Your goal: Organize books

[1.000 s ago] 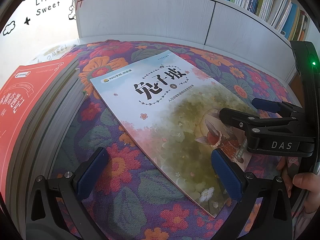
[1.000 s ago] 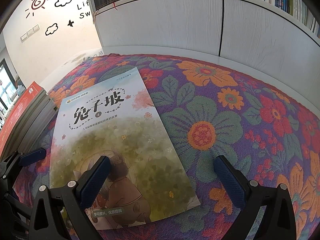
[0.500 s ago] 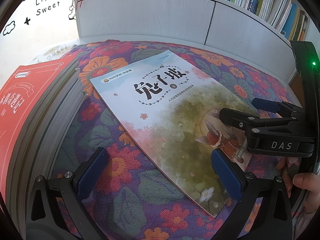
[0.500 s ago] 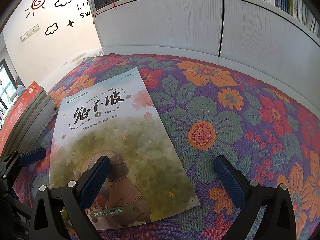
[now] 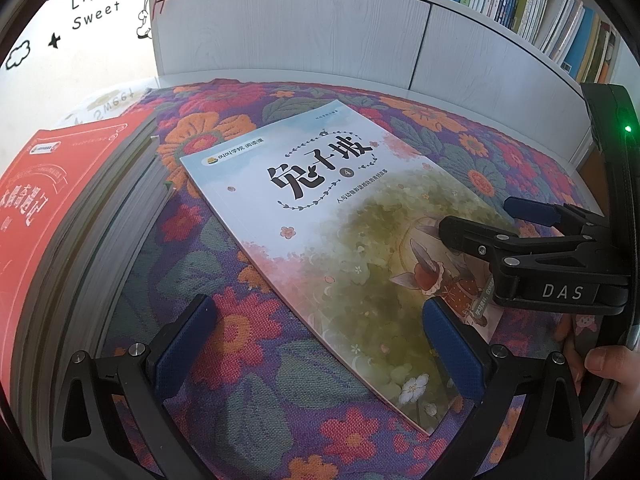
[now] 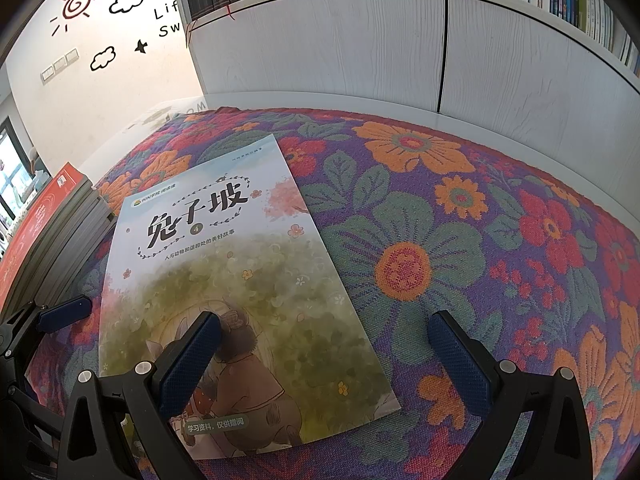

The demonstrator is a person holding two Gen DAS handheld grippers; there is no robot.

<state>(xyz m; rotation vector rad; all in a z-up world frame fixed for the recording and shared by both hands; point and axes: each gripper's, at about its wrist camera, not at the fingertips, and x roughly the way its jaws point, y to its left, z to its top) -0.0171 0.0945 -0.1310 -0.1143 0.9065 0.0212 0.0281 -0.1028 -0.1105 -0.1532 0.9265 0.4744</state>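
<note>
We are holding both grippers, left gripper (image 5: 316,340) and right gripper (image 6: 324,356), wide open and empty over the thin paperback picture book (image 5: 340,232). It is lying flat mid-table on the floral tablecloth (image 6: 460,220), beside the book stack (image 5: 68,216) at the left edge. It looks light, floppy and slick, so we are judging its near edge the best grip.

White cabinet doors (image 6: 320,44), decal-dotted wall (image 6: 92,80), floral cloth (image 6: 460,240)
</note>
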